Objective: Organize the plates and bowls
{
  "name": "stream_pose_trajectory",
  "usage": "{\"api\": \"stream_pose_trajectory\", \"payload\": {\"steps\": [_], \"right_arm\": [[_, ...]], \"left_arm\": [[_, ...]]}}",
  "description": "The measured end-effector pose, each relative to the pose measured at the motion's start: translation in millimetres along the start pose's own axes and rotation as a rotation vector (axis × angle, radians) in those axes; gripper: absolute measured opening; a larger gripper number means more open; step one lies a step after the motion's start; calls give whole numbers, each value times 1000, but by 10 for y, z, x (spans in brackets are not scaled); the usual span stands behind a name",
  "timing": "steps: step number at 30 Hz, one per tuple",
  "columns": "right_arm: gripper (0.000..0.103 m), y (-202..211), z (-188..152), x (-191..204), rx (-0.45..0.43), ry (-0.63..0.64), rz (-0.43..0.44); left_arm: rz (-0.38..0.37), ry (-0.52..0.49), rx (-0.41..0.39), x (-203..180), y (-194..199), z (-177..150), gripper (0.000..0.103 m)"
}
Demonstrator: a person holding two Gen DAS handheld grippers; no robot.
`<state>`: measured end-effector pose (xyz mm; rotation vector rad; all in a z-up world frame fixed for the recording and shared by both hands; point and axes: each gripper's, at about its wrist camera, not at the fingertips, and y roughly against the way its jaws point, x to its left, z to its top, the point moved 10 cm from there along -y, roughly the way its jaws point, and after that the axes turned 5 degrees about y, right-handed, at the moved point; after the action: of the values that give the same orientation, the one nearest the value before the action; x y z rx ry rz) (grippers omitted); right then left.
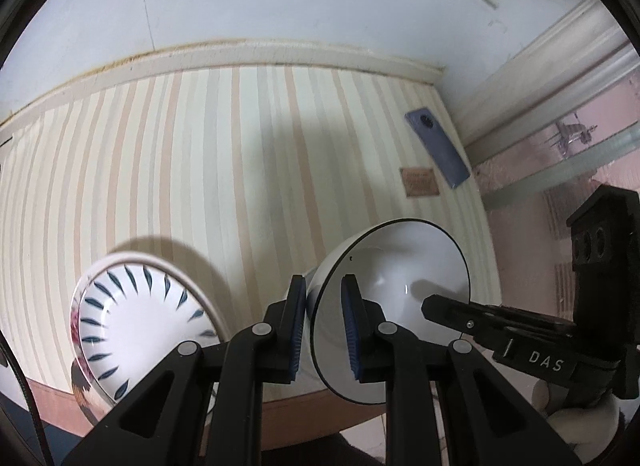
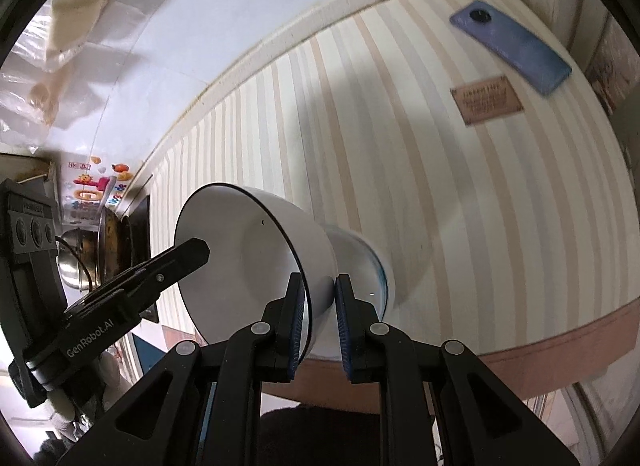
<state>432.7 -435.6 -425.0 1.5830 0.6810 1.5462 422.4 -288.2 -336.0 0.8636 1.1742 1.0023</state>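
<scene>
A white bowl with a thin dark rim [image 1: 396, 286] [image 2: 248, 262] is held tilted above the striped table. My left gripper [image 1: 323, 330] is shut on its rim, one finger inside and one outside. My right gripper [image 2: 320, 326] is shut on the opposite side of the same rim. The bowl seems to rest in a second bowl with a blue edge [image 2: 368, 266] beneath it. A white bowl with blue leaf marks and a floral outside [image 1: 140, 326] sits at the table's front left in the left wrist view.
A blue phone [image 1: 438, 147] [image 2: 512, 49] and a small brown card [image 1: 420, 182] [image 2: 486, 99] lie at the table's far right. The wall runs along the back. Pots and a stove [image 2: 96, 250] stand to the left. The table's front edge [image 2: 560, 346] is close.
</scene>
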Motion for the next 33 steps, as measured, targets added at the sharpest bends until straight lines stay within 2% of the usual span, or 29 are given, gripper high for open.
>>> {"api": "stream_pose_trajectory", "payload": {"steps": [5,18,33], "right_arm": [[17,-196,-100,-99,27,-10,-15],[17,-479,-237,-285,84,-14,-81],[20,-469,-152,-272,74,0,-117]], "left_arm": [[21,10,47,119,-191,-129,16],[68,-24,110,159,-485,-276,16],[109,-57,115,170,-583,-319,16]]}}
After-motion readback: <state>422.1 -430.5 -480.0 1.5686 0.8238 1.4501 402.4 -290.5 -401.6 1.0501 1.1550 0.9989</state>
